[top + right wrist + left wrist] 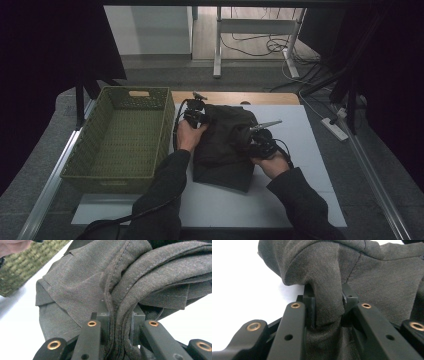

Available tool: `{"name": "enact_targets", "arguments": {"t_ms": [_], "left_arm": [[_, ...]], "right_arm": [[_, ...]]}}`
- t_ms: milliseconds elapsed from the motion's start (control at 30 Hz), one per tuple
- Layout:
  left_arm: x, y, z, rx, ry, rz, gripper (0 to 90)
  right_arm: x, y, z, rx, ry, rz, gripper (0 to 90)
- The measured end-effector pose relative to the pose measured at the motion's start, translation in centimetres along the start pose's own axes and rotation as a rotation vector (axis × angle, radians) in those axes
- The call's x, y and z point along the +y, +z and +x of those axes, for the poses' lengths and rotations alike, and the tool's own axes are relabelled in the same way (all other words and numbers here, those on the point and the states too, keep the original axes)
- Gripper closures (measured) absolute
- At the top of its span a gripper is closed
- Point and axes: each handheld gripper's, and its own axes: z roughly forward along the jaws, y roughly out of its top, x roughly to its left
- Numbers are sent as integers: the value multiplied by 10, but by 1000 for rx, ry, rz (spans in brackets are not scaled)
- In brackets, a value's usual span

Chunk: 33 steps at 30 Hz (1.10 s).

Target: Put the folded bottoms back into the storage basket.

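Dark brown-grey folded cloth garment [222, 145] lies on the white table surface [300, 150], just to the right of the green woven plastic basket [125, 137], which stands with nothing visible inside. Both tools already have a hold on it: the left gripper [327, 307] has its jaws clamped on a bunched fold of the fabric at the garment's far left edge, and the right gripper [120, 322] has its jaws pressed together on several stacked layers with stitched hems at the right side. In the high view the person's left hand [189, 135] and right hand [270, 160] sit at opposite sides of the cloth, which bulges up a little between them while its near part rests on the table. Judging by this, the grasping step is done and the carrying is what remains: the garment looks bound for the basket, so it has yet to be lifted clear, moved leftward over the rim and released inside.
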Motion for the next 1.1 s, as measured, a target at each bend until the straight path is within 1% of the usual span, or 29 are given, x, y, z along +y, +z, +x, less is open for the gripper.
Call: {"name": "enact_targets", "arguments": {"t_ms": [33,100,133,167,200,233,267,300,333,367,400,433,467,567,600,633,667,700,733,767,800,833,900,933,967,1000,1033,1067,1100], "left_arm": [[3,-3,-2,-1,-2,-6,721],[8,-9,-4,2,9,-7,722],[10,-11,-5,2,12,-11,722],[15,-17,-7,1,12,-16,722],[15,-17,-7,1,12,-16,722],[19,-23,-8,-1,14,-16,722],[19,-23,-8,-1,14,-16,722],[24,-30,-9,-1,10,-11,723],[24,-30,-9,-1,10,-11,723],[28,-36,-11,2,18,-10,723],[28,-36,-11,2,18,-10,723],[32,-41,-11,1,22,-7,723],[32,-41,-11,1,22,-7,723],[38,-52,-12,0,27,-8,723],[38,-52,-12,0,27,-8,724],[42,-58,-14,1,36,-11,723],[42,-58,-14,1,36,-11,723],[44,-61,-14,0,41,-15,723],[45,-64,-14,-1,43,-16,723],[49,-70,-14,-3,49,-20,723],[49,-70,-14,-3,49,-20,723],[51,-77,-13,-7,50,-27,723],[52,-81,-13,-8,52,-31,723],[54,-88,-11,-7,61,-34,724],[54,-88,-11,-7,61,-34,724],[55,-91,-10,-4,69,-34,724],[57,-98,-9,-1,74,-34,724],[57,-98,-9,-1,74,-34,724],[58,-104,-7,4,81,-34,724]], "right_arm": [[4,-6,1,-1,-3,-14,770],[6,-8,1,-1,-6,-20,769],[8,-11,2,1,-9,-28,769],[12,-16,3,1,-16,-40,769],[14,-18,3,3,-16,-45,769],[16,-20,3,5,-18,-50,769],[16,-20,3,5,-18,-50,769],[19,-24,5,10,-20,-62,769],[19,-24,5,10,-20,-62,769],[23,-26,6,14,-24,-73,770],[23,-26,6,14,-24,-73,770],[25,-29,8,19,-27,-83,770],[25,-29,8,19,-27,-83,770],[32,-34,10,30,-32,-103,770],[32,-34,10,30,-32,-103,770],[36,-37,12,35,-36,-115,770],[36,-37,12,35,-36,-115,770],[41,-40,14,41,-40,-125,770],[41,-40,14,41,-40,-125,770],[45,-43,16,46,-46,-135,769],[45,-43,16,46,-46,-135,769],[50,-46,19,52,-50,-145,770],[55,-47,22,55,-58,-152,770],[57,-48,23,56,-63,-155,769],[59,-48,25,59,-65,-160,770],[59,-48,25,59,-65,-160,770],[64,-49,29,66,-71,-166,770],[66,-48,30,69,-74,-168,770],[68,-48,32,71,-76,-170,769]]}}
